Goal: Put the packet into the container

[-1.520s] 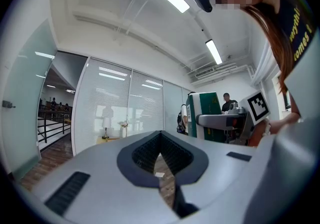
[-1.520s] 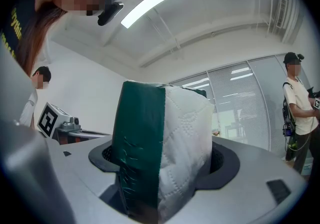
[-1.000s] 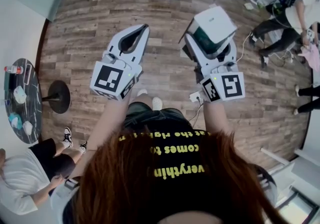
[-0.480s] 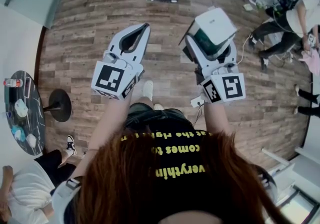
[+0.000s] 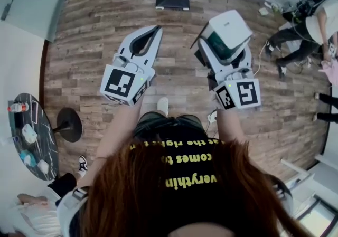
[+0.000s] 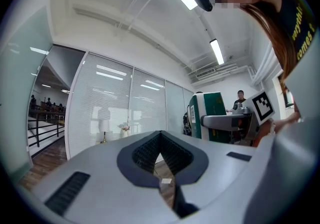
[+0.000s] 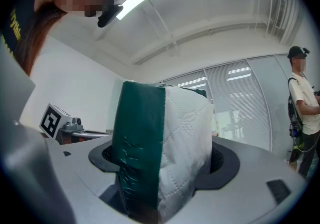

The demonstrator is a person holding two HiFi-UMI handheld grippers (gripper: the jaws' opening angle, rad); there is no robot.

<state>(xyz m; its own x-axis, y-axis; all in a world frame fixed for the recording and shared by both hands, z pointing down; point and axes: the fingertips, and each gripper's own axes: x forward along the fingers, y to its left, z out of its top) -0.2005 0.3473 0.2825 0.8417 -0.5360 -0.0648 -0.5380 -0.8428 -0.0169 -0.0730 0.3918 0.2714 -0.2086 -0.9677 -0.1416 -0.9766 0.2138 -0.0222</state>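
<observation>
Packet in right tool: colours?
The packet is dark green and white, quilted; right gripper view shows it best.

"Where is the packet (image 7: 162, 143)?"

"It sits between the two jaws of the right gripper (image 5: 224, 54). The jaws press on it from both sides. It is held up in the air."

"What does it look like?"

"It is a soft, puffy block. One part is dark green and shiny, with little wrinkles. The other part is white, with a pattern of lines like a quilt."

"How does it stand?"

"It stands straight up out of the jaws. Its bottom is tucked down between them, and its top pokes out well past them."
</observation>
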